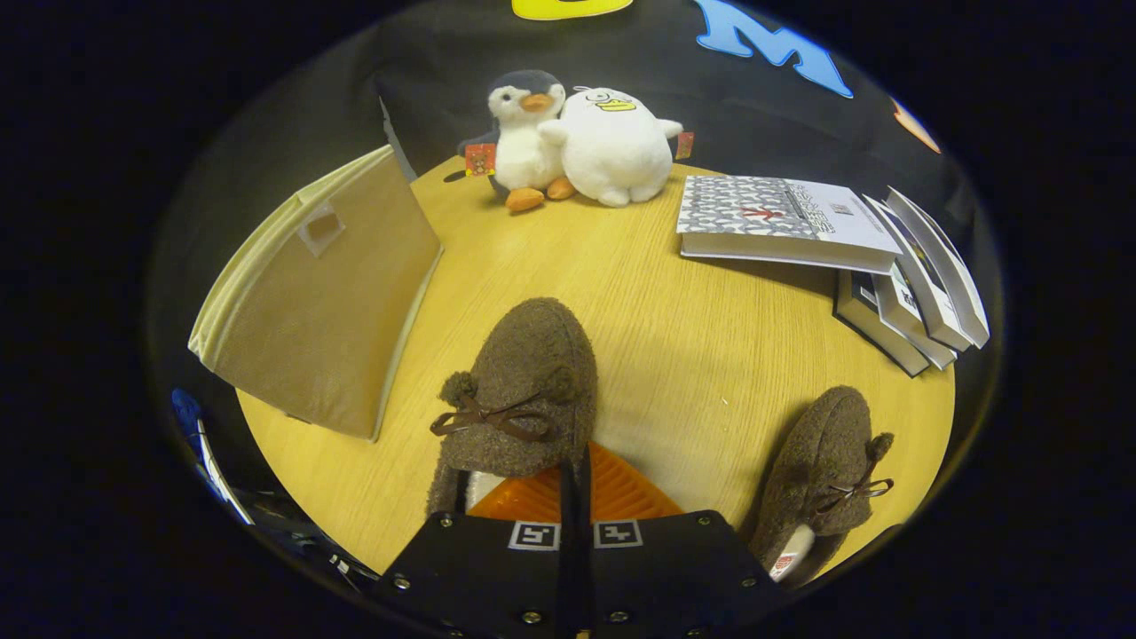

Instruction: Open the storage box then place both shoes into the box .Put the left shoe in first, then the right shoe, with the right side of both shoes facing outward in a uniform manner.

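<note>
While the two orange fingers [612, 493] lie pressed together with only a thin dark slit between them, the gripper [575, 484] pinches the rear collar of the near shoe [524, 399], whose heel rim rises on both sides of the pads. That shoe is brown and fuzzy, with a bow and a pompom on top, and its toe points straight ahead of the fingers over the round table [674, 328].

The second shoe [830, 461] lies to the right of the fingers, apart from them, with its heel close to the table's near edge and its toe aimed forward. Bare wood runs between the two shoes and on ahead of both toes.

The box [324, 293], a tan fabric one, sits ahead and to the left of the fingers, its top closed by a flap with a small pull tab; its near corner reaches close to the table's left rim. A strip of open wood separates its right edge from the held shoe.

Far ahead, at the back edge, stand a plush penguin [525, 133] and a white plush duck [614, 146], touching. Ahead to the right, books [887, 266] lie stacked and fanned by the right rim.
</note>
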`<state>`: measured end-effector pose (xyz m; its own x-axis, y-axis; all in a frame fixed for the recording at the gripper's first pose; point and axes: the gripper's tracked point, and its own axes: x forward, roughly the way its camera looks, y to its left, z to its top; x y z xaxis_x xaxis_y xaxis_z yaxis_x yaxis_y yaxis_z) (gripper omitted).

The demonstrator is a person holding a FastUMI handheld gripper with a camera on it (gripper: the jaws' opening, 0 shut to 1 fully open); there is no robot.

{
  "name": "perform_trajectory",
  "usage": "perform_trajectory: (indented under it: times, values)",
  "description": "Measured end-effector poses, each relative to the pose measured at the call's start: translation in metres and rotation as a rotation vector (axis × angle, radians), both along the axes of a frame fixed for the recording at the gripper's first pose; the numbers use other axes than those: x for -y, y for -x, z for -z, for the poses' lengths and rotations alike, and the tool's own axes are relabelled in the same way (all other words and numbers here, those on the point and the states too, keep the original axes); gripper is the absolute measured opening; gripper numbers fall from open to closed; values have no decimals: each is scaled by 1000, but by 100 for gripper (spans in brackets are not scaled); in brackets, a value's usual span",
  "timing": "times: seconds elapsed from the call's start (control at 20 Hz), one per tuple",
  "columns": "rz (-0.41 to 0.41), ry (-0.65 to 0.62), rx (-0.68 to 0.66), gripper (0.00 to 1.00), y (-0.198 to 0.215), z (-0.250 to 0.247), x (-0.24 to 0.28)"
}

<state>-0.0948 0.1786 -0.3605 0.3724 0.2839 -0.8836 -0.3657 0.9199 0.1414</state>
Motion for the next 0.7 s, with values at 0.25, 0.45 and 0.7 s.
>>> perform_trajectory:
  times: [0.25, 0.45, 0.7]
  values:
    - [22, -65, 46, 0, -14, -60, -7]
    - [21, -157, 133, 0, -39, -133, -26]
    - [-23, -260, 217, 0, -66, -202, -74]
